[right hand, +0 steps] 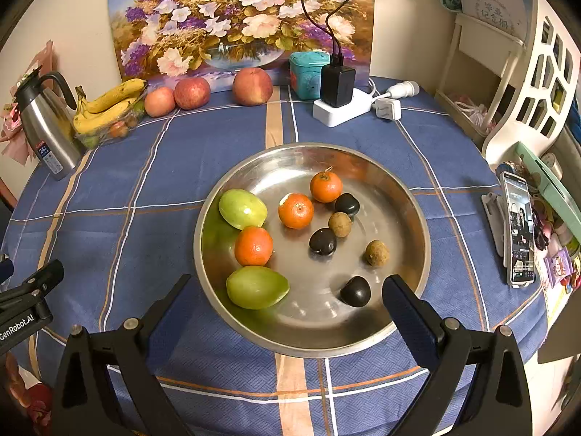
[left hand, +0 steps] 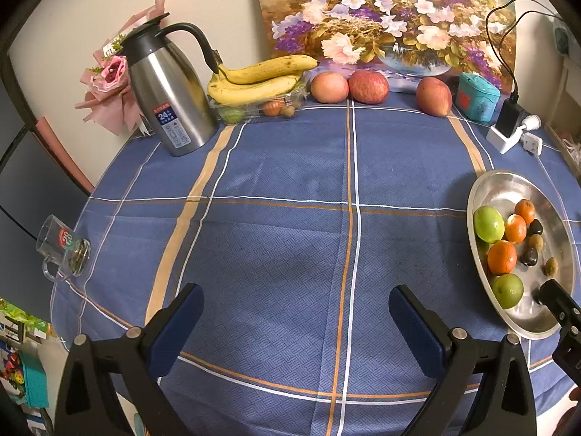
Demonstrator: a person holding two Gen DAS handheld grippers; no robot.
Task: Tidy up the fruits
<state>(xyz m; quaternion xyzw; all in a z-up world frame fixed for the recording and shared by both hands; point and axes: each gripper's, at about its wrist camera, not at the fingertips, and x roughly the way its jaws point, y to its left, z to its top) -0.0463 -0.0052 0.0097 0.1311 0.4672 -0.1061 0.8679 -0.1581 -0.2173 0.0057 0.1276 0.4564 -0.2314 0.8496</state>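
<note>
A round metal plate (right hand: 410,200) on the blue checked tablecloth holds two green fruits (right hand: 242,209), three oranges (right hand: 295,210), three dark fruits (right hand: 322,241) and two small brown ones (right hand: 376,253). My right gripper (right hand: 287,294) is open and empty over the plate's near rim, a green fruit (right hand: 257,287) and a dark fruit (right hand: 356,291) between its fingers. My left gripper (left hand: 296,309) is open and empty over bare cloth, left of the plate (left hand: 508,185). Bananas (left hand: 254,80) lie on a clear tray (left hand: 254,109) with small fruits at the back. Three apples (left hand: 368,86) stand beside it.
A steel thermos jug (left hand: 170,91) stands back left. A glass mug (left hand: 63,249) lies at the left table edge. A teal tin (right hand: 308,72), charger on a power strip (right hand: 339,107) and flower painting (right hand: 239,18) are at the back. A phone (right hand: 517,232) leans at right.
</note>
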